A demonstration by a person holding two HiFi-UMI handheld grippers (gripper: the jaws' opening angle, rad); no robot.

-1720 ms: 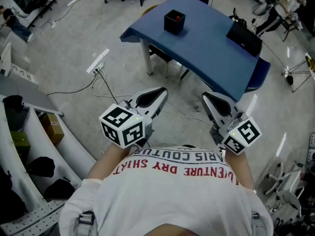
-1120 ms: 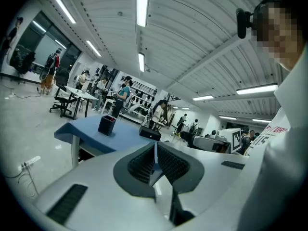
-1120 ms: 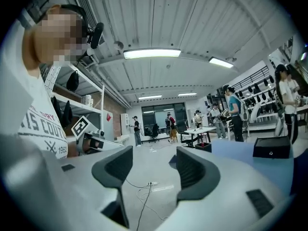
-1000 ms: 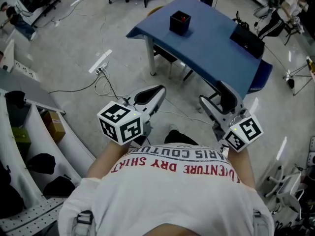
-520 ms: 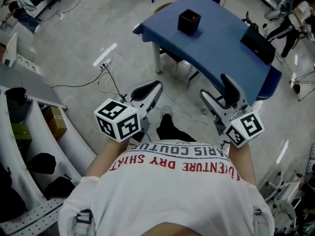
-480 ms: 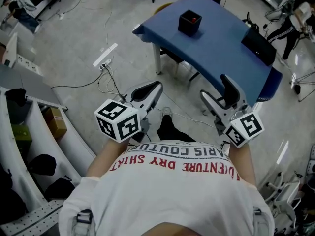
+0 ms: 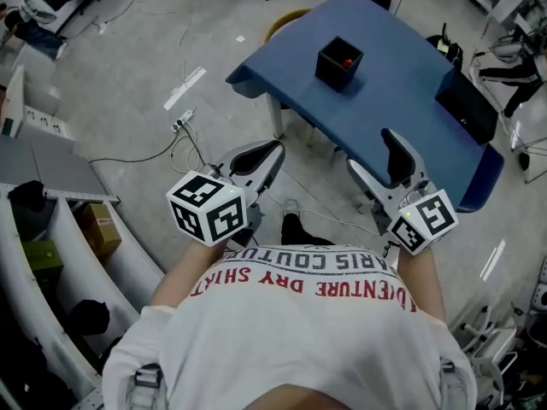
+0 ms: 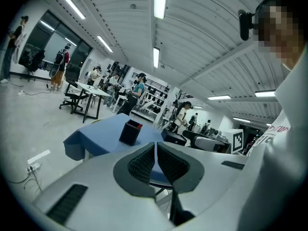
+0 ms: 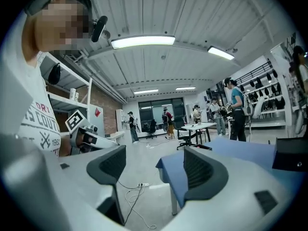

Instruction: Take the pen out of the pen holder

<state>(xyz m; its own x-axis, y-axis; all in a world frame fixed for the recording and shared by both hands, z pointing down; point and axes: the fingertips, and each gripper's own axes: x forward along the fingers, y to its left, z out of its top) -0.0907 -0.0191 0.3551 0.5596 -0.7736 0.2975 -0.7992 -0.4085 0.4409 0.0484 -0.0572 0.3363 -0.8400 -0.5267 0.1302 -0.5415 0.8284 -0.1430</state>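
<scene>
Though still well off, pen holder apparently nearer; right gripper wider.

You've one left gripper, one right gripper, one bench, one pen holder, one pen and one black case.

Left gripper jaws pressed together — right gripper spread wide, empty.

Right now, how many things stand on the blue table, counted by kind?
Black pen holder: 1
Pen, its red end showing in the holder: 1
Black box: 1
Total: 3
</scene>
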